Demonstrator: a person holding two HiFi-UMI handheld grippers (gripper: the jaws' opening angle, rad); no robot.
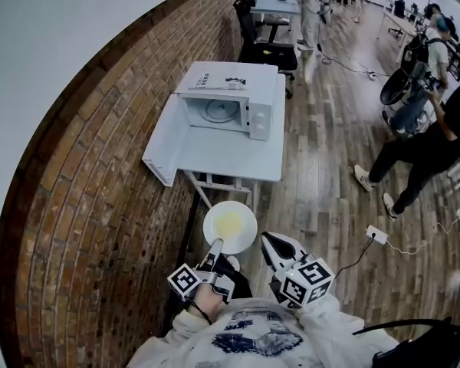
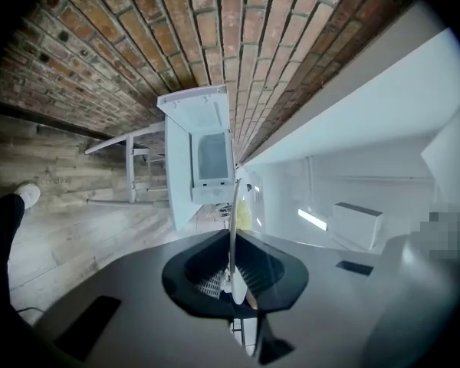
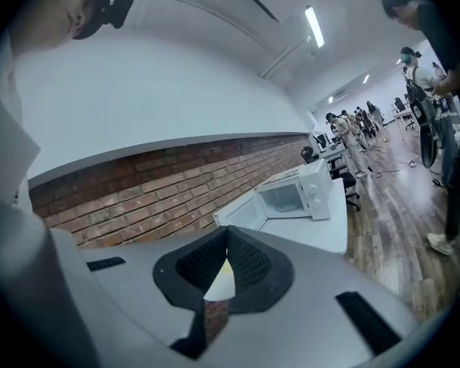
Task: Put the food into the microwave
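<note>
The left gripper [image 1: 215, 244] and the right gripper [image 1: 265, 241] each pinch the near rim of the plate [image 1: 230, 215] with narrow jaws, likely holding it level so the food [image 1: 231, 224] cannot slide, well short of the open microwave [image 1: 224, 107] on the far table [image 1: 238, 161].

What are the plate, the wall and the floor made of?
The plate looks like glazed ceramic or hard plastic: plain white, smooth and thin-rimmed. I can't tell which. The wall is unpainted red-brown brick with pale mortar lines, matt and rough. The floor looks like wood planks or wood-look laminate: long boards in mixed grey-brown tones with a slight sheen.
</note>
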